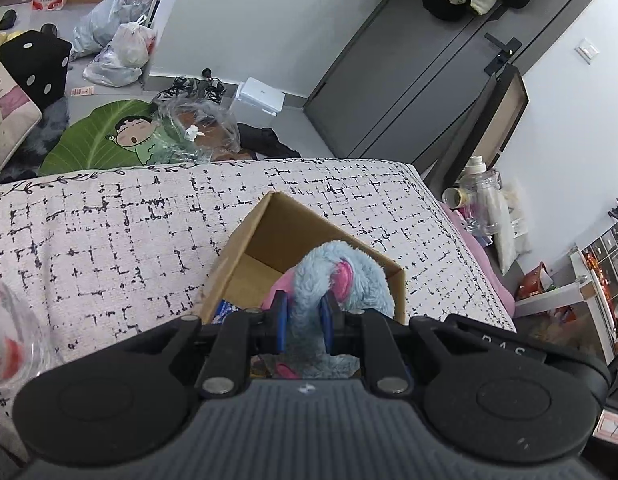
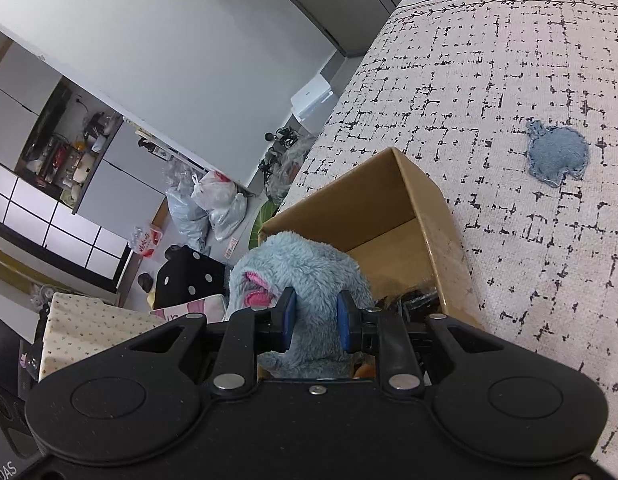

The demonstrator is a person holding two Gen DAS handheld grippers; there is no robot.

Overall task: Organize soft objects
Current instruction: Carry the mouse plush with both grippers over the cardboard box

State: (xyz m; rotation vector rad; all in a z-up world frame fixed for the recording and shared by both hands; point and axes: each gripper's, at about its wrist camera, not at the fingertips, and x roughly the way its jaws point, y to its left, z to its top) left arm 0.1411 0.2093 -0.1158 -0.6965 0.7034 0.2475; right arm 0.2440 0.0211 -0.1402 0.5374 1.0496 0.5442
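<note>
A fluffy light-blue plush toy with pink ears hangs over an open cardboard box that stands on the patterned bed cover. My left gripper is shut on a blue furry part of the plush. My right gripper is shut on the plush from the other side, at the box opening. A small flat blue denim soft piece lies on the cover to the right of the box. Pink and blue items sit low in the box, partly hidden.
The bed cover ends at a far edge, with a green leaf mat, plastic bags and a black dotted cushion on the floor beyond. Grey wardrobe doors and bottles stand at right.
</note>
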